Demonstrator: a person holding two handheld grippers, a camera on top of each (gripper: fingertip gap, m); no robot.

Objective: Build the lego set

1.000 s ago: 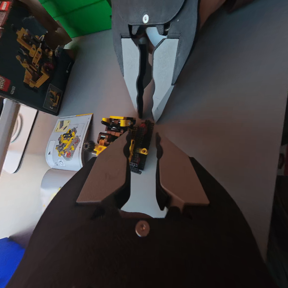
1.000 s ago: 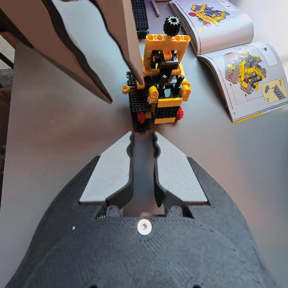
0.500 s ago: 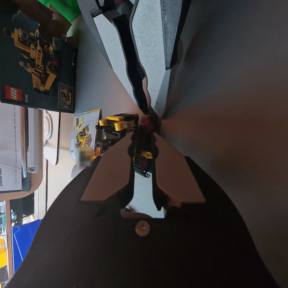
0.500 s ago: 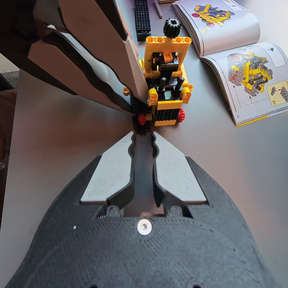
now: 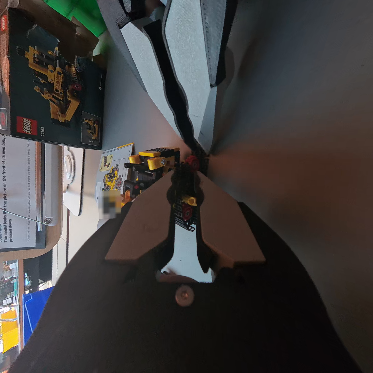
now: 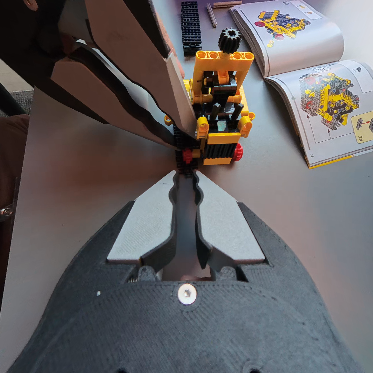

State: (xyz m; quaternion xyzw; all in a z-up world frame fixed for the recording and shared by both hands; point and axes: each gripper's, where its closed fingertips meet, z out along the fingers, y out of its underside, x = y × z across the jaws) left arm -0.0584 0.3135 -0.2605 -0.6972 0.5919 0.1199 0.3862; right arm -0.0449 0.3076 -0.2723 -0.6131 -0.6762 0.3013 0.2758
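A yellow and black lego vehicle point(image 6: 220, 121) stands on the grey table point(image 6: 80, 191), with a black gear on top and red wheels at its near end. A black track point(image 6: 186, 161) runs along its left side. My right gripper point(image 6: 185, 172) has grey fingers, and its tips pinch the near end of the track. My left gripper point(image 6: 182, 139), with tan fingers, comes in from the upper left and clamps the same track beside the vehicle. In the left wrist view the track point(image 5: 184, 214) lies between the left gripper's point(image 5: 185, 175) fingers. There the right gripper point(image 5: 198, 147) meets the track from above, beside the vehicle point(image 5: 153, 165).
An open instruction booklet point(image 6: 323, 101) lies right of the vehicle. A loose black track piece point(image 6: 190, 26) and a grey axle point(image 6: 212, 16) lie behind it. The set's box point(image 5: 54, 80) and a blue bin point(image 5: 36, 312) are at the left in the left wrist view. Less than 4 cm separates the two grippers' tips. About 15 cm separates my left fingertips from the loose black track piece point(image 6: 190, 26).
My left gripper has tilted over and slid down along the track, narrowing onto it. My right gripper has moved forward until the track's end sits between its tips, and it has narrowed.
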